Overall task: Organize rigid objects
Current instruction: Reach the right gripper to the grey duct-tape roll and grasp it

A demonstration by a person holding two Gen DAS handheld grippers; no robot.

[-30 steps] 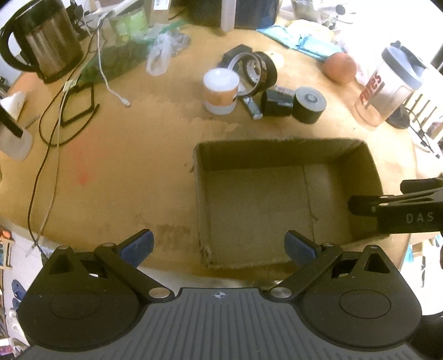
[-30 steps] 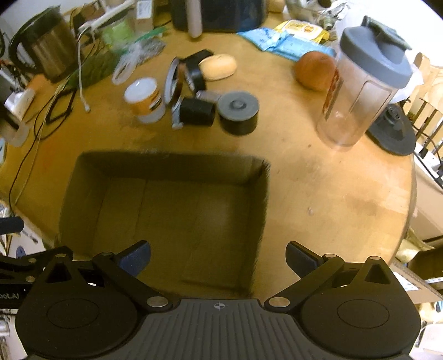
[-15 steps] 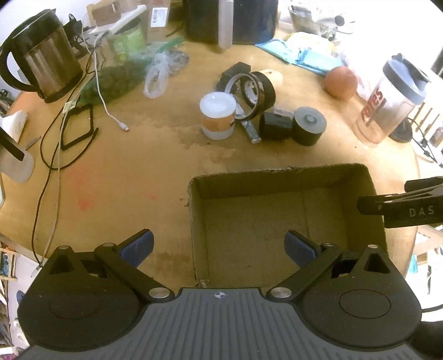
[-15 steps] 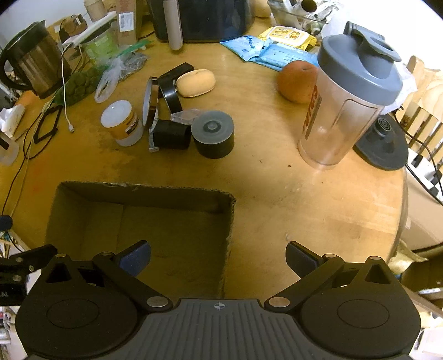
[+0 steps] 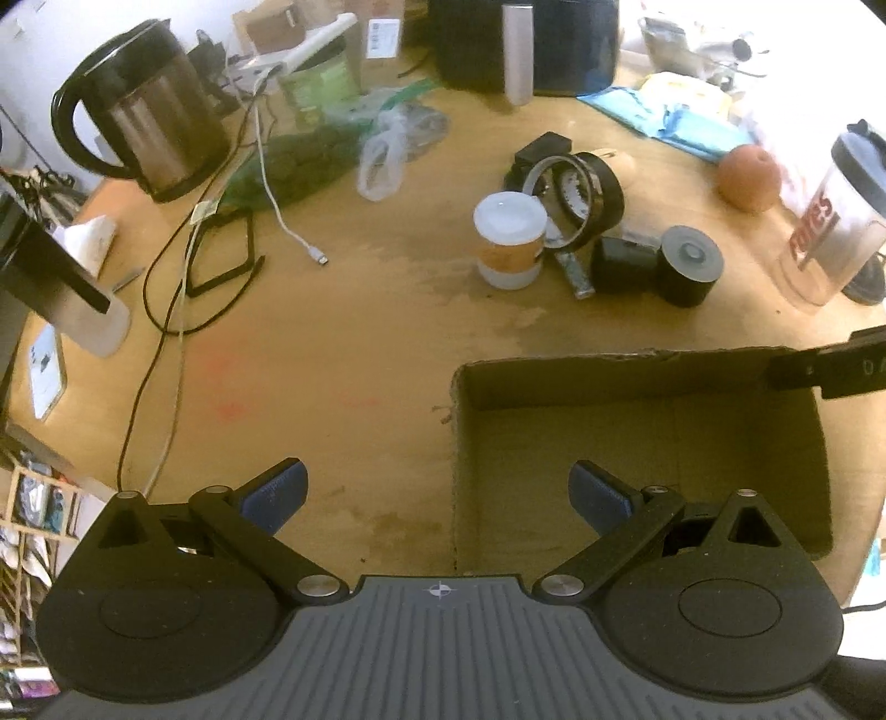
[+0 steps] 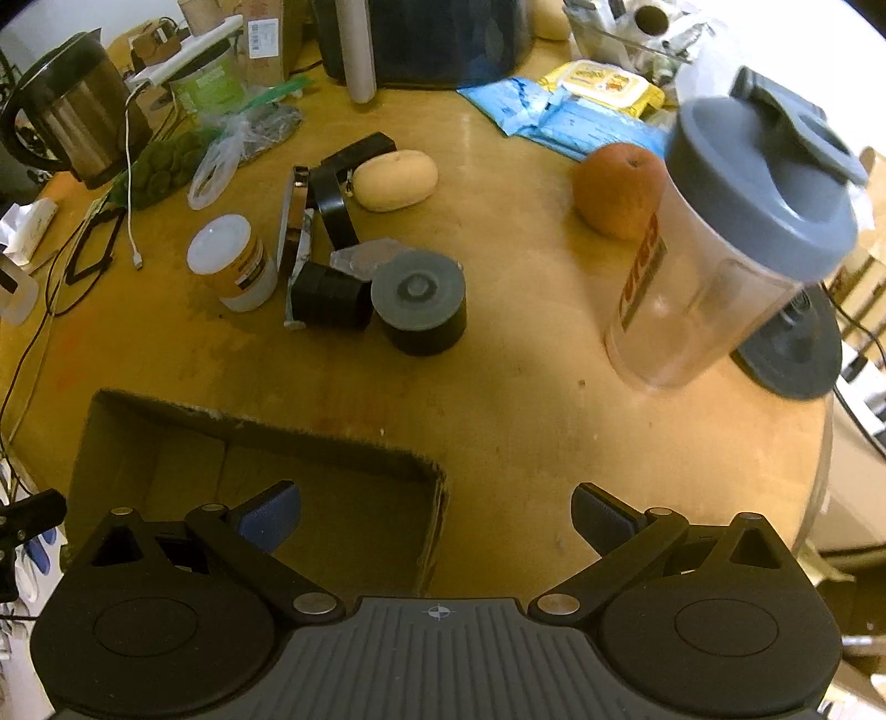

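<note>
An open, empty cardboard box [image 5: 637,365] [image 6: 266,432] sits on the round wooden table near its front edge. Beyond it lies a cluster: a white-lidded jar [image 5: 509,241] [image 6: 232,263], a black ring [image 5: 587,196], a small black cylinder [image 5: 623,266] [image 6: 329,299], and a grey-topped black cylinder [image 5: 686,266] [image 6: 421,304]. My left gripper [image 5: 437,493] is open and empty, over the box's left wall. My right gripper [image 6: 434,512] is open and empty, over the box's right corner; one of its fingers [image 5: 830,368] shows at the left wrist view's right edge.
A clear shaker bottle with grey lid [image 6: 736,238] and an orange fruit [image 6: 617,188] stand right. A kettle [image 5: 149,116], cables [image 5: 166,288] and a green bag [image 5: 299,160] are at the left. A potato [image 6: 396,180], blue packets [image 6: 559,113] and a black appliance [image 6: 437,39] lie at the back.
Both grippers have pulled back and apart: the left to the left, the right to the right. The box now sits lower and off to the side in each view. Both stay open.
</note>
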